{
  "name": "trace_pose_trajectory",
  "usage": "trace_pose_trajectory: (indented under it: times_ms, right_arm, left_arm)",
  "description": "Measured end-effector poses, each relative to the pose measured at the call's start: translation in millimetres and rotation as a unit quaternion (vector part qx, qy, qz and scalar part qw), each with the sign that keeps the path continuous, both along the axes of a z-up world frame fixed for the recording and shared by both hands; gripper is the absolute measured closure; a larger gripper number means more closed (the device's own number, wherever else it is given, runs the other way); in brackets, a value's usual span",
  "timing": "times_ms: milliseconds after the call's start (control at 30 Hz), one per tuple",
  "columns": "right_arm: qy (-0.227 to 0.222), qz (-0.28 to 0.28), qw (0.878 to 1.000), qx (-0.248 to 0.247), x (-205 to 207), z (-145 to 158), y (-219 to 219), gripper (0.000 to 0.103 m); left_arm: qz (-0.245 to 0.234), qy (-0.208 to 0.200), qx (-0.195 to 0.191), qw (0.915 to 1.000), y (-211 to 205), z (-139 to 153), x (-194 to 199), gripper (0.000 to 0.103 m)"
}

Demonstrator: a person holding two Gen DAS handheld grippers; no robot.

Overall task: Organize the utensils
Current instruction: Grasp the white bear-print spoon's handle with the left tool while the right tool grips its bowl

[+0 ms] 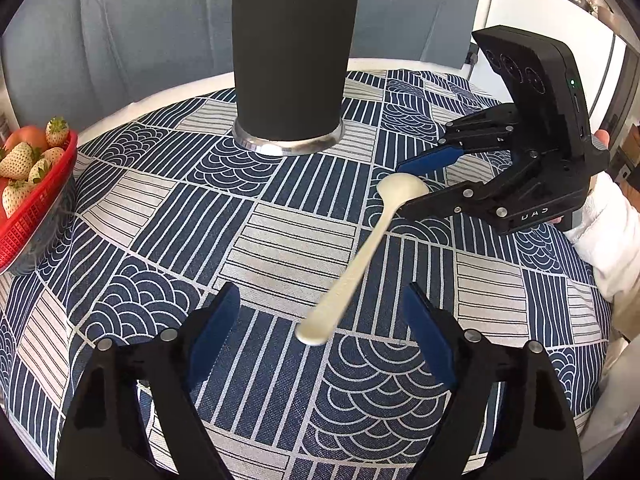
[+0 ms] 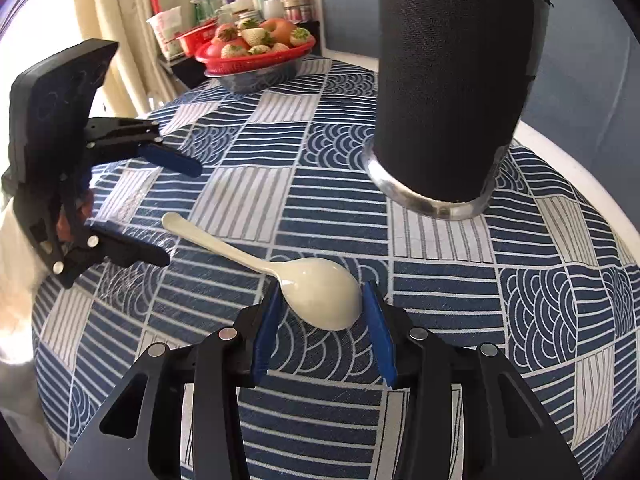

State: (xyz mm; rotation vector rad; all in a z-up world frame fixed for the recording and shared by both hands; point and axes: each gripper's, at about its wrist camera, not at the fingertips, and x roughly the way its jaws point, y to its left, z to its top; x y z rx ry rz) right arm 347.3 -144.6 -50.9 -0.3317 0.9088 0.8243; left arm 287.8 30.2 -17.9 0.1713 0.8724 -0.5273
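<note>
The step in hand looks like the pickup of the cream spoon [image 2: 280, 276], which lies on the patterned tablecloth [image 2: 440, 288] at about five o'clock from the tall black utensil holder [image 1: 294, 60] in the left wrist view. The right gripper [image 2: 323, 300] has its blue pads [image 2: 267, 328] pressed against both sides of the spoon's bowl, so it reads as clamped on the bowl, though the spoon seems not yet lifted. The left gripper [image 1: 320, 304] stands wide open with the handle tip lying between its fingers and touching neither pad. No earlier picture tells whether a handover is meant. My judgement: the next move calls for a steady lift, then swinging the spoon toward twelve o'clock and lowering it handle-first or bowl-first into the holder's mouth, where other utensil tips already poke out.
</note>
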Motion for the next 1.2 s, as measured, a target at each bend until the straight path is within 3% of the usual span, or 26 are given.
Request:
trace_pose_trajectory:
  times_ms: [67, 133, 267, 367, 467, 500, 600, 733, 967, 1100, 1200]
  right_arm:
    - [0.011, -0.003, 1.000, 0.007, 1, 1, 4, 0.064]
    - [0.016, 0.001, 1.000, 0.007, 0, 2, 7, 0.064]
    - [0.022, -0.002, 1.000, 0.001, 0, 4, 10, 0.064]
    - [0.025, -0.006, 1.000, 0.012, 2, 7, 9, 0.066]
    - [0.024, -0.014, 0.999, 0.019, 3, 10, 8, 0.072]
    - [0.021, -0.019, 0.999, 0.018, 4, 11, 8, 0.080]
    - [0.037, -0.035, 0.998, 0.040, 11, 12, 1, 0.084]
    - [0.012, -0.044, 0.999, 0.025, 10, 15, 5, 0.093]
    - [-0.010, -0.051, 0.998, 0.047, 9, 30, 3, 0.096]
    - [-0.047, -0.054, 0.996, 0.054, 3, 49, 4, 0.098]
    - [-0.067, -0.057, 0.994, 0.062, 1, 65, 3, 0.103]
  left_arm:
    - [0.001, -0.011, 0.016, 0.9998, -4, -1, 0, 0.024]
    - [-0.004, -0.004, 0.036, 0.9994, -7, -3, 2, 0.039]
    - [-0.012, 0.016, 0.050, 0.9986, -9, -7, 9, 0.055]
    - [-0.014, 0.031, 0.046, 0.9984, -7, -6, 11, 0.080]
    - [-0.021, 0.016, 0.076, 0.9968, -11, -4, 5, 0.085]
    - [-0.019, 0.010, 0.084, 0.9963, -12, -3, 3, 0.087]
    - [-0.013, 0.005, 0.087, 0.9961, -13, -3, 3, 0.087]
    - [-0.006, 0.014, 0.080, 0.9967, -10, -2, 8, 0.088]
    - [0.008, 0.024, 0.063, 0.9977, -2, 3, 16, 0.087]
    - [0.012, 0.028, 0.051, 0.9983, 0, 8, 19, 0.088]
    - [0.022, 0.020, 0.053, 0.9981, 1, 14, 22, 0.096]
